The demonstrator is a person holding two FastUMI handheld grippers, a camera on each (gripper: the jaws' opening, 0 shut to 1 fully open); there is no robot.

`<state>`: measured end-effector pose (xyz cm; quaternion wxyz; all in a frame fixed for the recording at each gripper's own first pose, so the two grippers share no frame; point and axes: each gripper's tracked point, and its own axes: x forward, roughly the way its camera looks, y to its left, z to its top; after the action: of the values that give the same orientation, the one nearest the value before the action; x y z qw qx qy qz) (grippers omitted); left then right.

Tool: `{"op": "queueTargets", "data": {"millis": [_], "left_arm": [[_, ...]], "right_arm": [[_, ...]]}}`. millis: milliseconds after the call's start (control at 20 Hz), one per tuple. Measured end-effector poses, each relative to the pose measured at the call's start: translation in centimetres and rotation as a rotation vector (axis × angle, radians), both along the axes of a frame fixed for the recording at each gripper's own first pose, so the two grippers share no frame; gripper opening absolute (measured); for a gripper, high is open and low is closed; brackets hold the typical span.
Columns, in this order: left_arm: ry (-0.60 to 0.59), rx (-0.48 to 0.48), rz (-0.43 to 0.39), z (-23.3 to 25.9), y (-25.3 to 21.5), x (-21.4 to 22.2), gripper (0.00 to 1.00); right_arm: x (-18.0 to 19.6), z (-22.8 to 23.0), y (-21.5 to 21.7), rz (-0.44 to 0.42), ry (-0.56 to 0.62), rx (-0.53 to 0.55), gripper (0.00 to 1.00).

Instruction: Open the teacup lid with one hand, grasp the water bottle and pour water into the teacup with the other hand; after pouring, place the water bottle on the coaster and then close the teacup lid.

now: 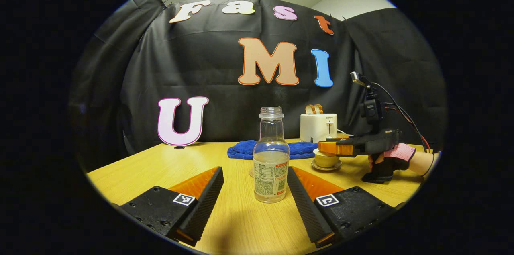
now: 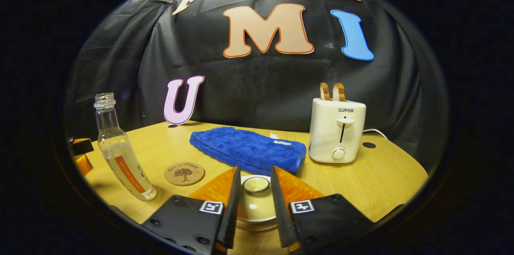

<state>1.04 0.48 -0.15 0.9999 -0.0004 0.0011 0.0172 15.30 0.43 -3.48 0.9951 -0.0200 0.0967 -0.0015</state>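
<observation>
1. Left gripper view: the water bottle [image 1: 271, 156] is seen upright on the wooden table [image 1: 160, 162], at centre frame, uncapped and partly filled.
2. The left gripper [image 1: 254, 192] is held wide open at the bottom of the frame. The bottle stands between its two fingers, near their tips; a gap is visible on the left side, while contact on the right side cannot be told.
3. At right of the same view, the right gripper [image 1: 327, 147] is seen, held by a gloved hand [image 1: 395, 158]. Its fingers are positioned over the teacup [image 1: 325, 160], which sits on a saucer.
4. Right gripper view: the right gripper [image 2: 255, 184] is partly closed, and the teacup lid [image 2: 256, 196] lies between the fingers at bottom centre. The lid knob sits in the gap; firm contact by both fingers cannot be confirmed.
5. The cork coaster [image 2: 184, 173] is noted at lower left, flat on the table, between bottle and teacup and apart from both.
6. A blue towel [image 2: 249, 148] lies behind the teacup; a white toaster [image 2: 337, 130] with bread stands at right.
</observation>
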Motion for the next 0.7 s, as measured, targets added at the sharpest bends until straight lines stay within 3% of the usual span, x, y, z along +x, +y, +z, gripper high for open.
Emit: {"op": "queueTargets", "data": {"millis": [50,200,350,700], "left_arm": [[0.000,0.000,0.000,-0.1,-0.1,0.0,0.93],[0.000,0.000,0.001,0.0,-0.1,0.1,0.90],[0.000,0.000,0.000,-0.1,-0.1,0.0,0.96],[-0.001,0.000,-0.023,0.1,-0.6,0.1,0.93]], "right_arm": [[0.0,0.0,-0.1,-0.001,-0.004,-0.008,0.39],[0.1,0.0,-0.2,-0.003,-0.006,-0.009,0.31],[0.0,0.0,-0.2,0.003,-0.006,-0.001,0.31],[-0.7,1.8,0.0,0.033,-0.126,0.007,0.30]]}}
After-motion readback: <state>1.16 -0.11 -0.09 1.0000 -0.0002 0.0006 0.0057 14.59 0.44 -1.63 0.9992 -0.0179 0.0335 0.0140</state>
